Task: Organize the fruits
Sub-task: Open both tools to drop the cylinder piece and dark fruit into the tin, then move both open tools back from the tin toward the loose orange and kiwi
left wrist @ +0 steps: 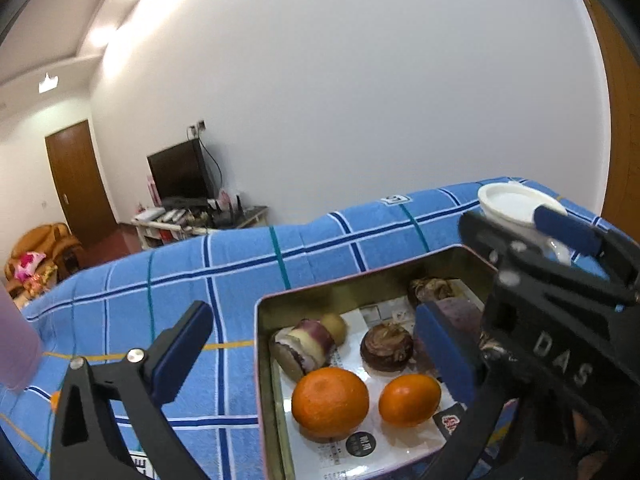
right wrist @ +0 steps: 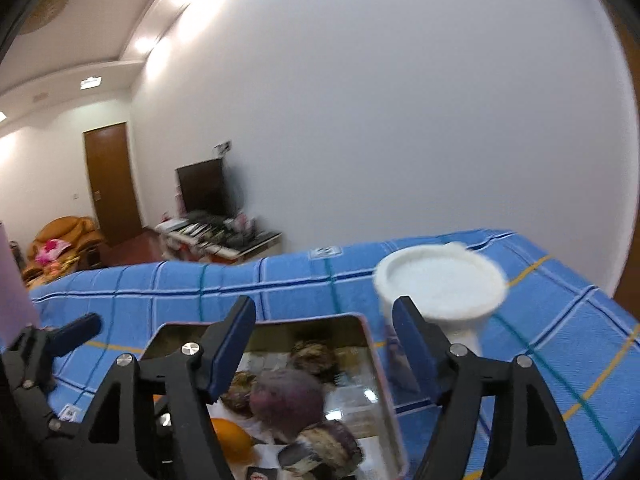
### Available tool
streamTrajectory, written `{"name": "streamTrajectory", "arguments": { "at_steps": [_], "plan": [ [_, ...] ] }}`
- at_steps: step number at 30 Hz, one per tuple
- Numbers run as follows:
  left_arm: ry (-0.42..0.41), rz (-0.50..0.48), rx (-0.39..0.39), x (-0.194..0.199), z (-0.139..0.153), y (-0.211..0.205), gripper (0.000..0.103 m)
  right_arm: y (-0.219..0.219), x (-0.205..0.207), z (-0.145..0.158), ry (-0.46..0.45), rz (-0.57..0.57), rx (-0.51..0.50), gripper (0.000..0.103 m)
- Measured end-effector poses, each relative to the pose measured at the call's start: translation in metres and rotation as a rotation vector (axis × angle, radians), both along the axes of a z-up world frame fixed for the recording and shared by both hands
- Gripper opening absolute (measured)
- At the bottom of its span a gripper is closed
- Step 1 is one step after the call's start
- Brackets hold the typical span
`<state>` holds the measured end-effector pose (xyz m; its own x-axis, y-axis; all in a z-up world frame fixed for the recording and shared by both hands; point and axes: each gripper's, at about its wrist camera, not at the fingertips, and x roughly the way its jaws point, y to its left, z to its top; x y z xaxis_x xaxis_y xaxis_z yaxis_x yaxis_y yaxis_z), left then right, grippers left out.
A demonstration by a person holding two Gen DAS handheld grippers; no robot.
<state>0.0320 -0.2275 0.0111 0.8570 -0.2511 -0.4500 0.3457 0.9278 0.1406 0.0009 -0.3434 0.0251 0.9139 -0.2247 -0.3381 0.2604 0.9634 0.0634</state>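
A metal tin (left wrist: 264,360) stands on the blue checked cloth and holds two oranges (left wrist: 330,402), dark brown fruits (left wrist: 386,346), a purple fruit and a kiwi. My left gripper (left wrist: 316,344) is open and empty over the tin's left wall. My right gripper (right wrist: 324,344) is open and empty above the tin's far part (right wrist: 374,360); it shows in the left wrist view (left wrist: 552,280) at the tin's right. A white footed dish (right wrist: 440,284) stands just beyond the tin on the right.
A pink object (left wrist: 16,352) stands at the left edge of the cloth. The cloth-covered table (right wrist: 160,292) runs left and far. Beyond it are a TV stand (right wrist: 216,236), a door and an orange armchair (right wrist: 64,240).
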Motion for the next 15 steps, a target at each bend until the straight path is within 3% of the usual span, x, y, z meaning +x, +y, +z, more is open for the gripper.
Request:
{"name": "streamTrajectory", "arguments": {
  "at_steps": [6,15],
  "plan": [
    [0.002,0.034,-0.038,-0.006,0.002,0.015,0.103,-0.003,-0.013,0.0,-0.035,-0.027,0.013,0.073],
    [-0.011,0.04,-0.065,-0.034,0.003,0.031,0.103,0.009,-0.058,0.005,-0.058,-0.077,-0.045,0.073]
  ]
}}
